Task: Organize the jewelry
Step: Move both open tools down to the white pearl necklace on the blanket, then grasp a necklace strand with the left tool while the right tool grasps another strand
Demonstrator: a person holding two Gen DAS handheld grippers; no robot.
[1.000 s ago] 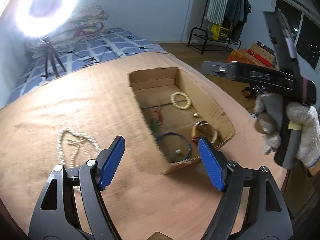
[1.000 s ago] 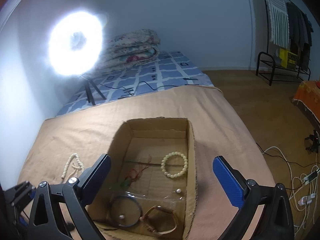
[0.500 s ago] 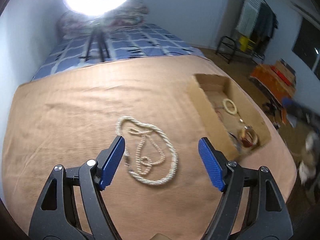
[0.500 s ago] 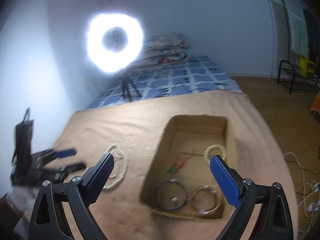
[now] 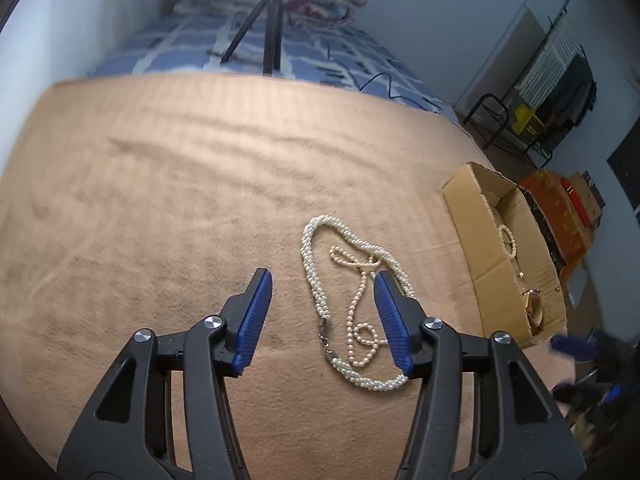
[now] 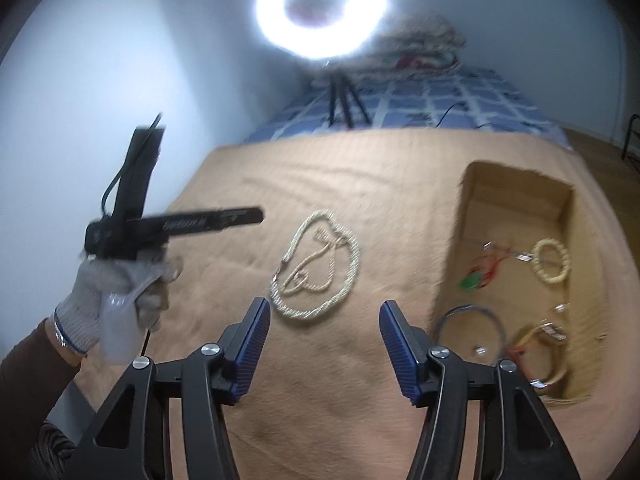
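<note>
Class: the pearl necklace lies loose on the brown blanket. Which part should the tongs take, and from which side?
Probably the thick twisted strand of the pearl necklace, on the far curve where it lies clear of the thin inner strand. Come straight down from above with the left tongs, jaws straddling the strand crosswise: it lies flat on the soft blanket, so a side approach would only push it.

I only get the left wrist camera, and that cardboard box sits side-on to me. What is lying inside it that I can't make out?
Observer: In the right wrist view, the cardboard box also holds a dark blue bangle near its front end and a red and green piece further back.
Operator: And the other tool, the blur at my lower right, is it carrying anything?
Observer: No. The right gripper is open and empty, pointing toward the pearl necklace on the tan blanket.
</note>
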